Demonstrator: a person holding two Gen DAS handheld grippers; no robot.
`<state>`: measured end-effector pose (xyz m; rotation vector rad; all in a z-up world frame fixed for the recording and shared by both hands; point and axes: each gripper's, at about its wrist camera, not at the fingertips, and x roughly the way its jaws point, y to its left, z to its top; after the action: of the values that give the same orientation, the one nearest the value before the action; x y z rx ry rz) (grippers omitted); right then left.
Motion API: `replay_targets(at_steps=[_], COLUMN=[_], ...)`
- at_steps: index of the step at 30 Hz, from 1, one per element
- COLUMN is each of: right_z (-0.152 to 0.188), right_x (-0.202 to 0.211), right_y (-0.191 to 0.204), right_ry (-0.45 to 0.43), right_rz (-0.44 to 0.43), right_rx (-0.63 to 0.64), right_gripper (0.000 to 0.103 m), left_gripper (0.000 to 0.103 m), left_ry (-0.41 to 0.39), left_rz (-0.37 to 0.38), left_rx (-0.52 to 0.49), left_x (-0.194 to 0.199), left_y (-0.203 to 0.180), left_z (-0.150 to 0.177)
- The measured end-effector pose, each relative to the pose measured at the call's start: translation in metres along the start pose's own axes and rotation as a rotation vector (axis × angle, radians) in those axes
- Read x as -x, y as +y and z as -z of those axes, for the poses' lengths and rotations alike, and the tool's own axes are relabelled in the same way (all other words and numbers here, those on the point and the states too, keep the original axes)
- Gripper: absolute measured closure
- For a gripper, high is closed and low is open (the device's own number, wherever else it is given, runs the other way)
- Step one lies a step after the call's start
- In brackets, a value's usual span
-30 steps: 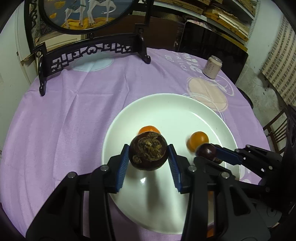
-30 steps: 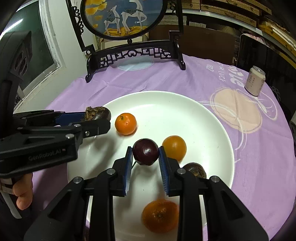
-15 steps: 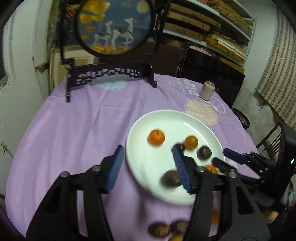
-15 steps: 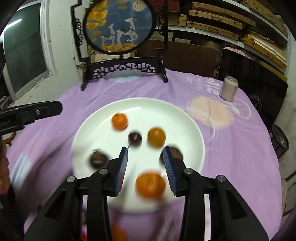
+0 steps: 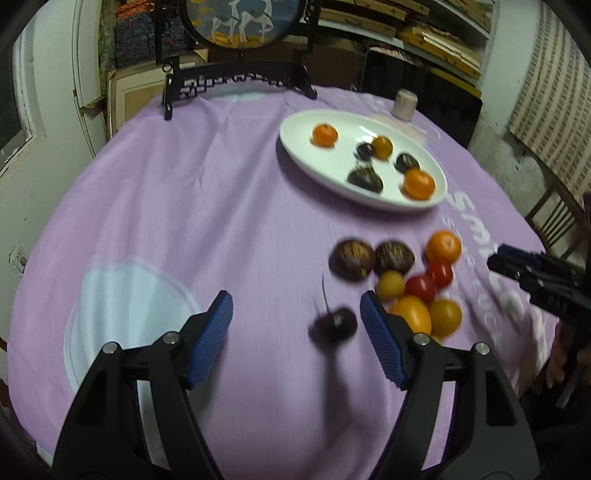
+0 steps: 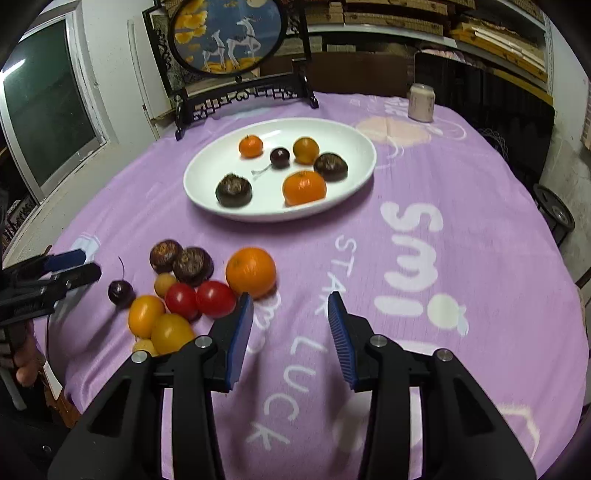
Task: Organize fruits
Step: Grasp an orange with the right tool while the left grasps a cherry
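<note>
Left hand-held gripper [image 5: 296, 318] hovers wide apart over the purple table [image 5: 192, 206], its jaws having just been opening, and a dark cherry [image 5: 334, 325] with a long stem sits on the cloth between the blue pads, nearer the right one and gripped by neither. Right hand-held gripper [image 6: 290, 320] is spread too, jaws just widened a little, with only bare cloth and white lettering between them. At about ten o'clock from its tips lies a loose cluster of fruit: a big orange [image 6: 251, 272], two red tomatoes [image 6: 199, 298], yellow tomatoes [image 6: 159, 325] and two dark brown mangosteens [image 6: 181, 260], all close together. Up at twelve o'clock the white plate [image 6: 340, 136] carries six pieces: oranges, a cherry and dark mangosteens. Behind it stands a round painted screen [image 6: 225, 35], and a can [image 6: 421, 102] at one o'clock.
</note>
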<state>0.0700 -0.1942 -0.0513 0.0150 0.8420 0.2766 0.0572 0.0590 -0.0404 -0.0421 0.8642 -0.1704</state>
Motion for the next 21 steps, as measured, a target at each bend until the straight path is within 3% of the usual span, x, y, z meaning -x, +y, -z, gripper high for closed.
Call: replay_targets(at_steps=[3, 10, 15, 21], right_z=[0.006, 0.0, -0.01, -0.027], right_x=[-0.001, -0.009, -0.038, -0.06], right_y=[0.006, 0.015, 0.021, 0.021], right_ry=[0.014, 0.0, 0.051, 0.05], right_rz=[-0.018, -0.017, -0.011, -0.093], right_rx=[0.009, 0.029, 0.072, 0.062], right_gripper=[0.055, 0.055, 0.055, 0.055], left_gripper=[0.03, 0.029, 0.029, 0.029], left_ry=[0.009, 0.01, 0.013, 0.034], left_rz=[0.006, 0.013, 0.021, 0.031], left_rx=[0.002, -0.002, -0.015, -0.023], left_x=[0.002, 0.006, 0.007, 0.004], left_y=[0.001, 0.003, -0.001, -0.005], left_z=[0.007, 0.013, 0.017, 0.019])
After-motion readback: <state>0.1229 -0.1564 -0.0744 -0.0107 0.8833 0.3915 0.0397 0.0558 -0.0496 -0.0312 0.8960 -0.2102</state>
